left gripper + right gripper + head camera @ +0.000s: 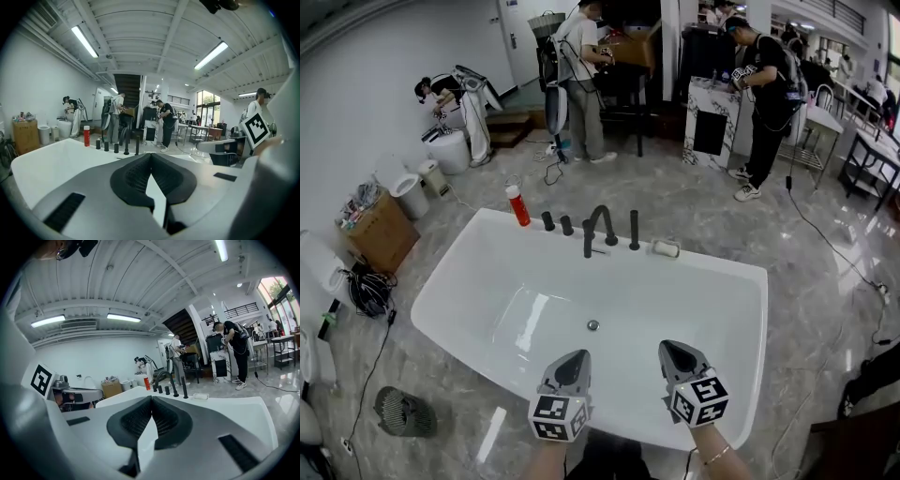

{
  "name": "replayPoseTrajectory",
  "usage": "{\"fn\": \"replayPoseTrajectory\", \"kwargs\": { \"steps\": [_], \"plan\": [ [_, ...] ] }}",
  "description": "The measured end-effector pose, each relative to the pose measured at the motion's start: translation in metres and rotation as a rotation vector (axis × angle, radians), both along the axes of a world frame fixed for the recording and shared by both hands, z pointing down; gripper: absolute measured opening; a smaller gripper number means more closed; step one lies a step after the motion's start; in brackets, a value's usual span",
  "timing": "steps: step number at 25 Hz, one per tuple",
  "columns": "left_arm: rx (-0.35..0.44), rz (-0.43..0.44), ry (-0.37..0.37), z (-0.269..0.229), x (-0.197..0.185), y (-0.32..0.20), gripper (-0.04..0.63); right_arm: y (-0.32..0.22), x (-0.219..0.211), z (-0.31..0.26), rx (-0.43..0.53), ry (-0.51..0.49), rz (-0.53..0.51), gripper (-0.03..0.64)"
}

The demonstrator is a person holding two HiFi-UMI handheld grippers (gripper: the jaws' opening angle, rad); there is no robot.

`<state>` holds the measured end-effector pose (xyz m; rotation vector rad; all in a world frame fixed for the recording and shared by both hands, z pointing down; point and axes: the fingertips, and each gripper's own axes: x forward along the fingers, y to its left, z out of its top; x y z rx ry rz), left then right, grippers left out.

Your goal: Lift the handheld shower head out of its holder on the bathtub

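The handheld shower head (634, 230) is a slim black stick standing upright in its holder on the far rim of the white bathtub (450, 281), to the right of the arched black faucet (601, 221). It also shows in the left gripper view as a black stick (137, 144) and in the right gripper view as a black stick (183, 387). My left gripper (573, 360) and right gripper (674, 351) hover side by side over the near part of the tub, far short of the fixtures. Both point toward the faucet, and both are shut with nothing held.
Two black knobs (557, 223) and a red bottle (517, 204) stand left of the faucet; a small white object (666, 248) lies at its right. A cardboard box (380, 230), cables and a floor fan (405, 412) sit left of the tub. Several people work at the back.
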<state>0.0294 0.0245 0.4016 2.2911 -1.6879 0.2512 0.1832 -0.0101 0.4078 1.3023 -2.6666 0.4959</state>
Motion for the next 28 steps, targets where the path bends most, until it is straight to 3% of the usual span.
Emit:
{"fn": "replayPoseTrajectory", "kwargs": {
  "steps": [10, 21, 28],
  "plan": [
    [-0.018, 0.034, 0.012, 0.015, -0.032, -0.065, 0.020, -0.060, -0.049, 0.010, -0.010, 0.029, 0.000, 0.007],
    [-0.039, 0.076, 0.025, 0.049, -0.094, -0.154, 0.020, -0.173, -0.099, 0.048, -0.024, 0.080, 0.044, 0.006],
    [-0.063, 0.070, 0.077, 0.076, -0.132, -0.210, 0.020, -0.255, -0.128, 0.072, -0.060, 0.018, 0.111, 0.008]
  ]
}}
